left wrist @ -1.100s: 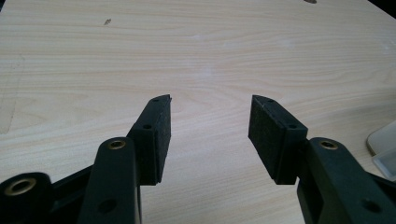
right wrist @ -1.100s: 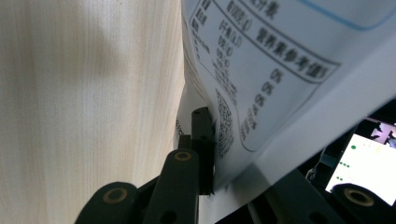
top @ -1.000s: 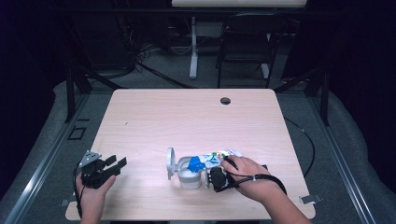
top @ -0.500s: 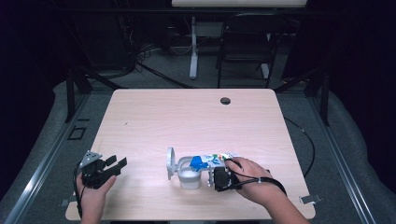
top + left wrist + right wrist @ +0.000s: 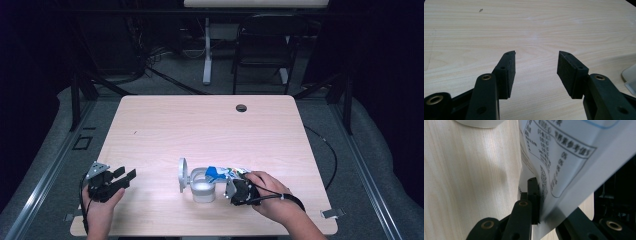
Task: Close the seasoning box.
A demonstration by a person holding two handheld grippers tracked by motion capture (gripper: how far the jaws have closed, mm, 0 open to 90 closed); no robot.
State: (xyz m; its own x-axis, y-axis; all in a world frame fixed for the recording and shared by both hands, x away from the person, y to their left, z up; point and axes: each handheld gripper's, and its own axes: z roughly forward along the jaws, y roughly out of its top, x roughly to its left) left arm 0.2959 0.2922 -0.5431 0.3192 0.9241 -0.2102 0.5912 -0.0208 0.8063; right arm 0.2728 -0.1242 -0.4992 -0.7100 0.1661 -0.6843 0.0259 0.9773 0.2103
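One packet lies at lower centre of the high view, long axis left-right, clamped by the right gripper; the left gripper, open, waits far left.

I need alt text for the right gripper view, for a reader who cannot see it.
The right gripper is shut on a white printed packet, its black jaws rising from the bottom edge. Light wooden table lies to the left.

black hand-held gripper jaws with brass-ringed screw holes, grey three-cornered plate.
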